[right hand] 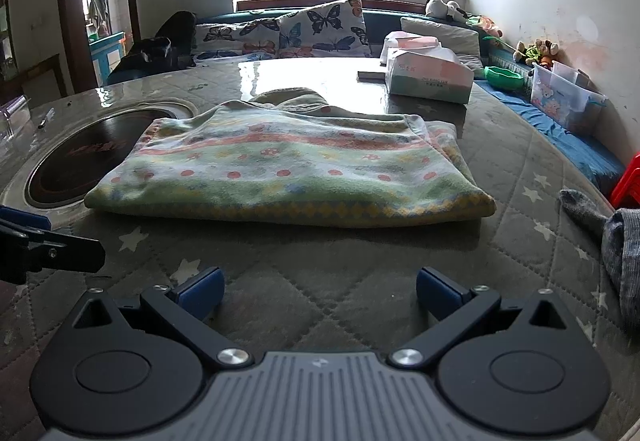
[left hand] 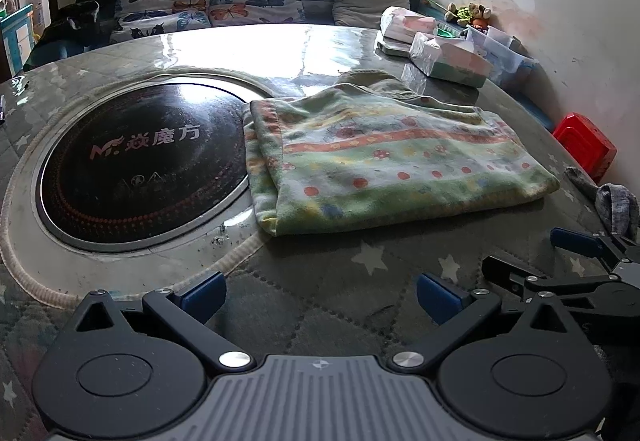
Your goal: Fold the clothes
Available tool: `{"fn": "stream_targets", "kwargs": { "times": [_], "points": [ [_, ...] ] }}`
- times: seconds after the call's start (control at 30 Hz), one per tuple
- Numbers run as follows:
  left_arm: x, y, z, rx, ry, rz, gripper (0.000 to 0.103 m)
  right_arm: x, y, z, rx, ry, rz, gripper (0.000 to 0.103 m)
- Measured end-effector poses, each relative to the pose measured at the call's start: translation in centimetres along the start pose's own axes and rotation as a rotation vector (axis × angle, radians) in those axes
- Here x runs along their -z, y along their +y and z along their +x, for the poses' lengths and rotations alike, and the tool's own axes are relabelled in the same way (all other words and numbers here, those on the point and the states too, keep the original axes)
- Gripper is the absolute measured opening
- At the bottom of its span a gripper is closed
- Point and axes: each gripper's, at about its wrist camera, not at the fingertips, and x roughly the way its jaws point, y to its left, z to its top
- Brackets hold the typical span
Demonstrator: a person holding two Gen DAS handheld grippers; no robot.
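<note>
Round quilted table (right hand: 360,305) with a black inset cooktop (left hand: 140,165) on its left. Folded patterned garment (right hand: 288,169) lying flat mid-table, one edge overlapping the cooktop rim. Tissue packs (right hand: 428,73) beyond it. Grey cloth (right hand: 624,249), possibly a sock, at the right edge. Left gripper (left hand: 320,297) and right gripper (right hand: 320,295) near the garment, fingers spread apart, holding nothing.

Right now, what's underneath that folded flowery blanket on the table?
The folded blanket rests on the quilted star cover, one corner overlapping the round cooktop's rim. An olive garment pokes out behind. Anything beneath is hidden.
</note>
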Motion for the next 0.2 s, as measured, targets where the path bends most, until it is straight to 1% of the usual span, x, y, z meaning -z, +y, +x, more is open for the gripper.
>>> {"fn": "stream_targets", "kwargs": {
  "times": [0.2],
  "points": [
    [0.11,-0.11,0.06,-0.001,0.004,-0.002,0.103,0.08,0.14,-0.11,-0.002,-0.001,0.0,0.103]
  ]
}}
